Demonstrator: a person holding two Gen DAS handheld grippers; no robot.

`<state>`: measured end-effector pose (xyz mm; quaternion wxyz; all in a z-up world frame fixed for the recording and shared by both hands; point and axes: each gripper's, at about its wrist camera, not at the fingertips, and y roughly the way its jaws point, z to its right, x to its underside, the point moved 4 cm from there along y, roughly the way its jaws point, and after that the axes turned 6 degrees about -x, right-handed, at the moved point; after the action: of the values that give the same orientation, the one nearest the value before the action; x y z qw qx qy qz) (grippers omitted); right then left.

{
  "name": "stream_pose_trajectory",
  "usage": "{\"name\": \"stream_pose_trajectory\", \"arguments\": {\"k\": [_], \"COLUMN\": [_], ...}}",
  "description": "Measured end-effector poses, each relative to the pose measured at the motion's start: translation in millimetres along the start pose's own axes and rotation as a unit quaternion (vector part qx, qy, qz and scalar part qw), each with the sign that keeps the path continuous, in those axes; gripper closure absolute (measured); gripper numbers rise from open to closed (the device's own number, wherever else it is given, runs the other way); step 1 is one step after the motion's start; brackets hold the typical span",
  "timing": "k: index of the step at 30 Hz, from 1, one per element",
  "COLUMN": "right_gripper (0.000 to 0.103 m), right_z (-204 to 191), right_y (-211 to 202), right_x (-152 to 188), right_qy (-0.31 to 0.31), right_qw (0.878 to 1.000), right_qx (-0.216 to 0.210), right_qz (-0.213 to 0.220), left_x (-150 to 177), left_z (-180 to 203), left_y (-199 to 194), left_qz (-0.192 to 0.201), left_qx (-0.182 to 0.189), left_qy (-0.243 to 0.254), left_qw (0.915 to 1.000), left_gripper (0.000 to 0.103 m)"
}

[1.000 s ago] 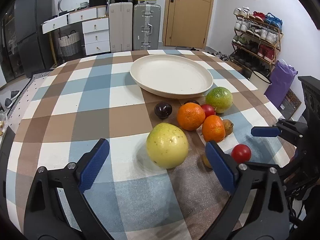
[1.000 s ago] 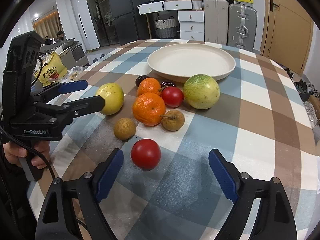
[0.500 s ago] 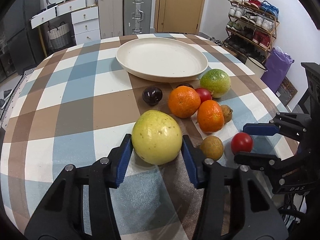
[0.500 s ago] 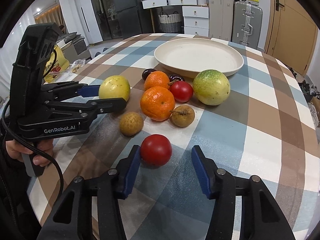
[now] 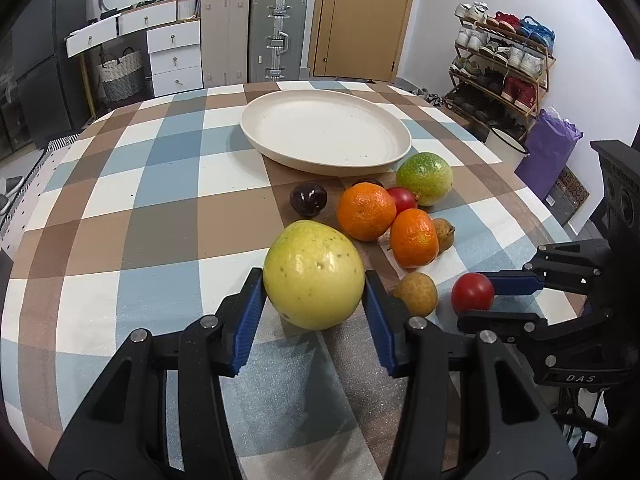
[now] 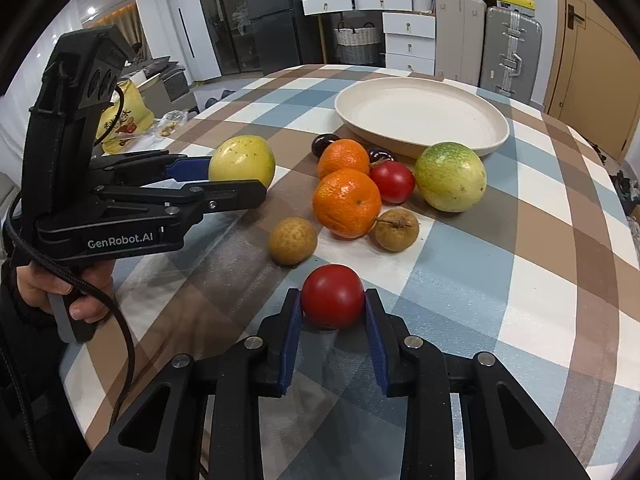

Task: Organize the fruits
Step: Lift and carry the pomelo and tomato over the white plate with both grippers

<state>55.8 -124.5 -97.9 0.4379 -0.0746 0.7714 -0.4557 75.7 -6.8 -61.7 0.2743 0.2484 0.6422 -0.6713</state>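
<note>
My left gripper (image 5: pixel 314 280) is shut on a large yellow pear (image 5: pixel 314 274), which also shows in the right wrist view (image 6: pixel 242 160). My right gripper (image 6: pixel 332 300) is shut on a red tomato (image 6: pixel 333 300), seen from the left wrist view (image 5: pixel 472 292) too. On the checked tablecloth lie two oranges (image 6: pixel 346 202) (image 6: pixel 343 157), a second red tomato (image 6: pixel 392 182), a green-yellow fruit (image 6: pixel 450 176), two brown longans (image 6: pixel 293 240) (image 6: pixel 397 229) and dark plums (image 5: pixel 308 199). An empty cream plate (image 6: pixel 420 118) sits behind them.
The round table's edge (image 6: pixel 624 280) curves close on the right. Suitcases (image 5: pixel 276 36), white drawers (image 5: pixel 172 52), a door and a shoe rack (image 5: pixel 504 60) stand beyond the table. A yellow bag (image 6: pixel 124 120) lies off the left side.
Both grippers moved forward and closed: the left around the yellow pear, the right around the near red tomato. A second ago both were open and short of the fruit.
</note>
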Motion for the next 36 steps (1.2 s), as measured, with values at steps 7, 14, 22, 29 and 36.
{"name": "stream_pose_trajectory", "arguments": {"k": [7,14,22,29,36], "right_gripper": [0.072,0.072,0.072,0.072,0.072], "right_z": [2.7,9.8,27.2,40.4,57.5], "right_y": [-13.1,-36.5,-54.8,-54.8,-45.3], "right_x": [-10.4,-30.1,-55.7,-75.8,-95.6], "right_qy": [-0.004,0.002,0.027,0.041,0.054], "right_qw": [1.0,0.998,0.993,0.99,0.989], "right_qx": [0.01,0.02,0.02,0.018,0.025], "right_qz": [0.022,0.064,0.113,0.131,0.134], "left_x": [-7.4,-24.3,-45.0,-60.6,-84.6], "left_z": [-1.4,4.3,11.2,15.2,14.6], "left_y": [-14.1,-31.3,-37.6,-32.3,-16.2], "left_qz": [0.02,0.049,0.068,0.071,0.073], "left_qx": [0.0,-0.001,0.002,0.002,-0.001], "left_qy": [-0.005,-0.002,0.0,0.003,0.003], "left_qw": [0.9998,0.9988,0.9977,0.9975,0.9973], "left_gripper": [0.057,0.057,0.057,0.057,0.057]}}
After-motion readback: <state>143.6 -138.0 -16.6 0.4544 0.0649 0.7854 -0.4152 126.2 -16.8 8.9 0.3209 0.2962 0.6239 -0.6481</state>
